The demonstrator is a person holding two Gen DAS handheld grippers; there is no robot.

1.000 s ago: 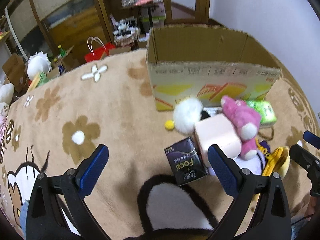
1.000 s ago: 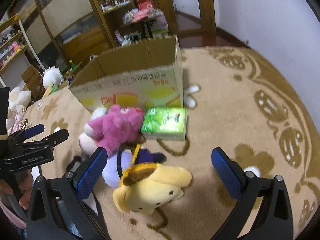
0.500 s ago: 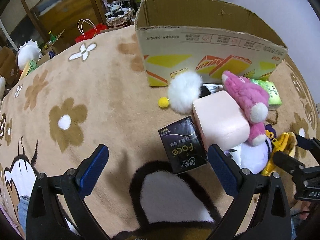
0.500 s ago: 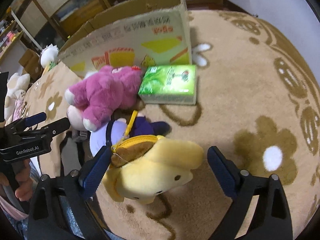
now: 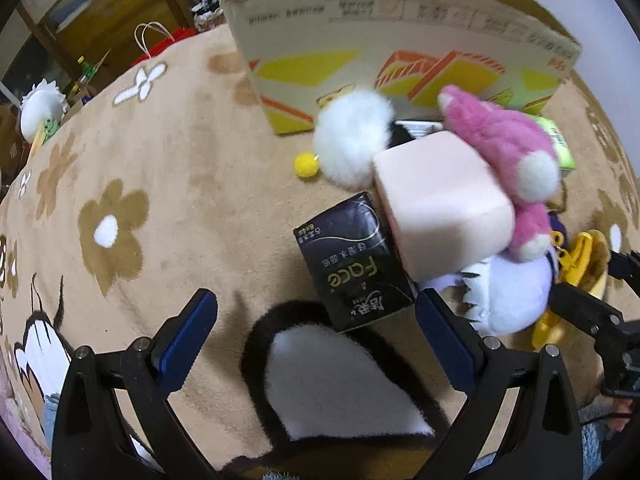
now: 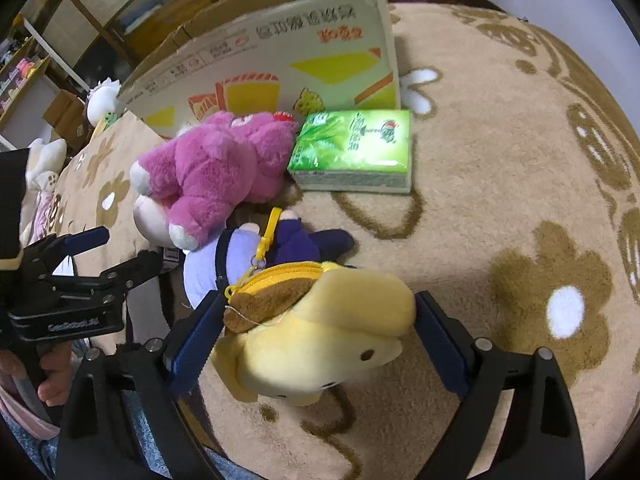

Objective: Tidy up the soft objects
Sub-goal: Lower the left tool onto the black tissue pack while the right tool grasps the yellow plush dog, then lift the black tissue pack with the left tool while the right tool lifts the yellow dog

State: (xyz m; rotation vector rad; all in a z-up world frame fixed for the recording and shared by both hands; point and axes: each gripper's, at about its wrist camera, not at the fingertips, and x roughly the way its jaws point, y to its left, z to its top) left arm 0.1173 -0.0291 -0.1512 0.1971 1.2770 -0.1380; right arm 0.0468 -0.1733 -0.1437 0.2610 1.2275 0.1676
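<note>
My right gripper (image 6: 320, 308) points down over a yellow plush dog (image 6: 316, 344) on the rug. Its jaws are closing, with the blue pads at the dog's sides and no squeeze visible. Behind the dog lie a purple-and-white plush (image 6: 248, 256), a pink plush bear (image 6: 216, 172) and a green tissue pack (image 6: 352, 148). My left gripper (image 5: 316, 296) stands open above the rug, with the near end of a black tissue pack (image 5: 356, 264) between its fingertips. Beside that pack are a pale pink block (image 5: 440, 204), a white fluffy ball (image 5: 352, 136) and a yellow pompom (image 5: 306, 165).
An open cardboard box (image 5: 400, 40) stands right behind the pile on the flower-patterned rug (image 5: 140, 184). Past the rug's far edge are a red bag (image 5: 160, 44), a white plush (image 5: 42, 108) and wooden shelves. A hand (image 6: 52, 372) holds the left gripper (image 6: 112, 252).
Both grippers have sunk toward the rug and tipped further down. The right jaws have narrowed around the yellow plush dog. The left jaws stay wide.
</note>
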